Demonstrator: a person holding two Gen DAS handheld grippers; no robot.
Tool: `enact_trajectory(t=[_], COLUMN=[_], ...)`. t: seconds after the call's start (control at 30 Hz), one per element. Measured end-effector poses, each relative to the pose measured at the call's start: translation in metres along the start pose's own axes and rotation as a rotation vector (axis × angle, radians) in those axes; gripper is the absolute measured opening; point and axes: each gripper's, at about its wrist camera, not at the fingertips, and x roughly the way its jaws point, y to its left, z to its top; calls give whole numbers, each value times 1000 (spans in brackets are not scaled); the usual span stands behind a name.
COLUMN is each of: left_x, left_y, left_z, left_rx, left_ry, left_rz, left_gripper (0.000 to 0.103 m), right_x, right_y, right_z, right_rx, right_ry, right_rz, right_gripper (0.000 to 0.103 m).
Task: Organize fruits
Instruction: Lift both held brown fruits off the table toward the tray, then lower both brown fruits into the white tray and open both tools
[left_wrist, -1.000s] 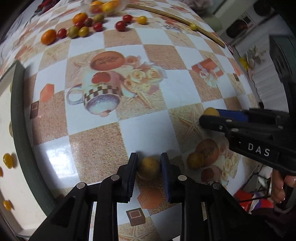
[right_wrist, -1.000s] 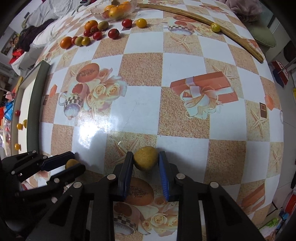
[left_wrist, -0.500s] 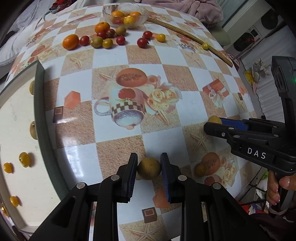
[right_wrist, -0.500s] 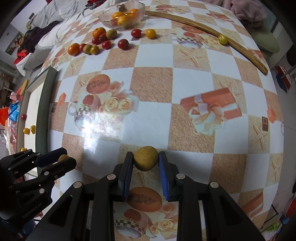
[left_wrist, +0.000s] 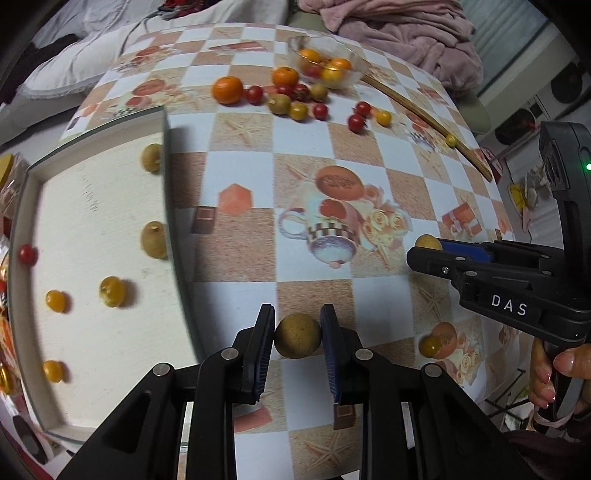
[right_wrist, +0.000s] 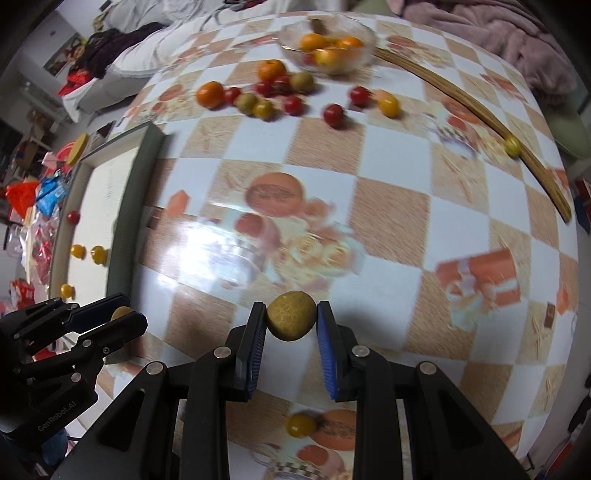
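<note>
While both tongs carry fruit, the risks run from the grip outward:

Left tongs (left_wrist: 297, 334): clamped on a round brown-green fruit (left_wrist: 297, 335), pinched only at its sides near the tips; any slackening would likely let it roll out onto the bench (left_wrist: 240, 266).

Right tongs (right_wrist: 291, 321): clamped on a second brown-green fruit (right_wrist: 291, 320), also held far forward; a jolt could squeeze it out ahead of the pads.

Loose yellow tomato (right_wrist: 302, 424): lies on the bench just under the right tongs; lowering there could knock it toward the edge.

Tray (left_wrist: 173, 229): to the left of the left tongs, already holding sorted fruit; its raised rim could catch the fruit on the way over.

Far pile (left_wrist: 291, 96): well ahead of both tongs beside the glass bowl (left_wrist: 356, 72); round pieces may scatter if nudged.
</note>
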Motion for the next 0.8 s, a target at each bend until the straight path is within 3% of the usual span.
enact_trajectory(t=[0.23,0.53,0.8], left_x=[-19,-43,-42], left_y=[37,114,167], left_z=[-1,11,28], left_rx=[-86,-228,-298], left_ry=[-64,-165,-197], left_rz=[68,190,266], left_gripper=[27,27,27], right_x=[3,9,28], right_y=[38,100,149], right_z=[19,56,91], right_rx=[-93,-217,-287], right_ry=[-1,-24,-25], right_rz=[35,99,145], right_gripper=[30,30,30])
